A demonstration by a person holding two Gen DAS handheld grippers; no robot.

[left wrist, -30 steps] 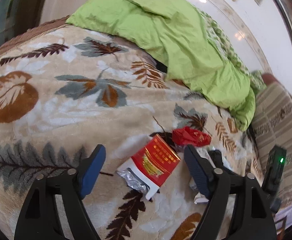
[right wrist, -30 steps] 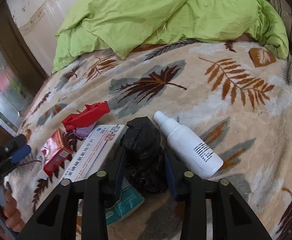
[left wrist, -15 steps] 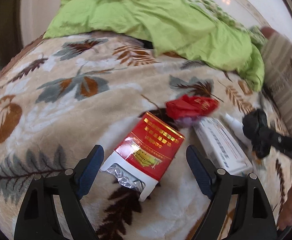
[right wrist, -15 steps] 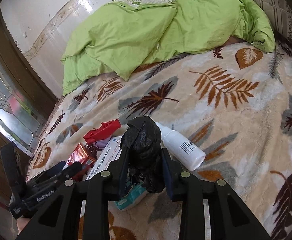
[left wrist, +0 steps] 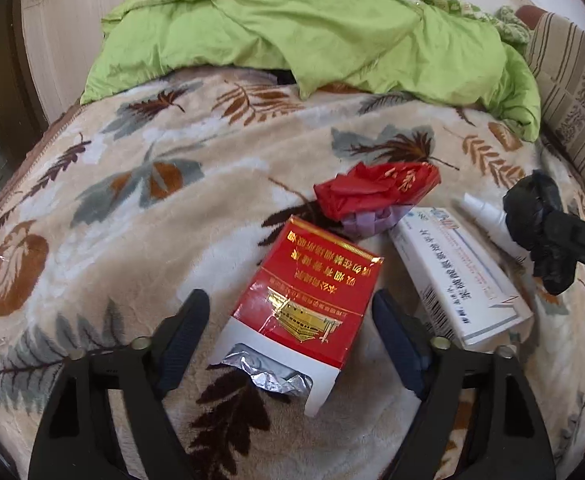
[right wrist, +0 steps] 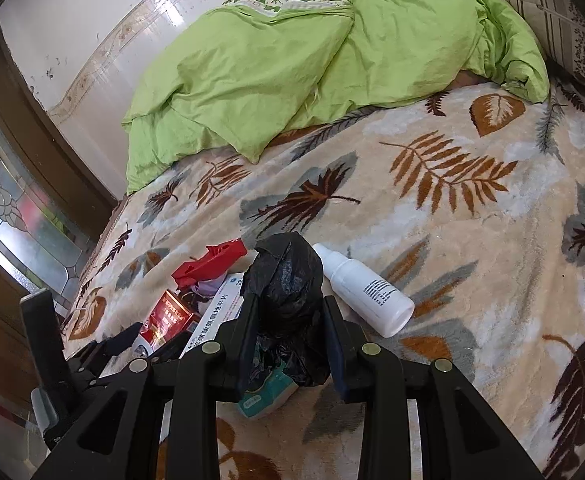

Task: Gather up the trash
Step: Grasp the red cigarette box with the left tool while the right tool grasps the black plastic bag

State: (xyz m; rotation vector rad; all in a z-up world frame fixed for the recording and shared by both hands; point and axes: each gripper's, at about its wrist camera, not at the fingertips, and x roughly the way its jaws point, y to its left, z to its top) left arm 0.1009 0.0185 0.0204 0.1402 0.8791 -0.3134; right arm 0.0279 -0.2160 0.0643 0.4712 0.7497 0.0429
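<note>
Left wrist view: left gripper (left wrist: 288, 334) jaws have just been narrowing around the red cigarette pack (left wrist: 312, 294), pads not yet touching.
Beside the pack, the right gripper (right wrist: 288, 322) pinches the black trash bag (right wrist: 284, 280); pickup looks imminent.

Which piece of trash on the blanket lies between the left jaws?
The red cigarette pack, foil end showing. The red wrapper and white medicine box lie outside them; the black bag sits in the right jaws.

Leaf-patterned blanket (left wrist: 140, 216), rumpled green duvet (right wrist: 292, 80), striped cushion (left wrist: 572, 92), stained-glass door (right wrist: 8, 216)
</note>
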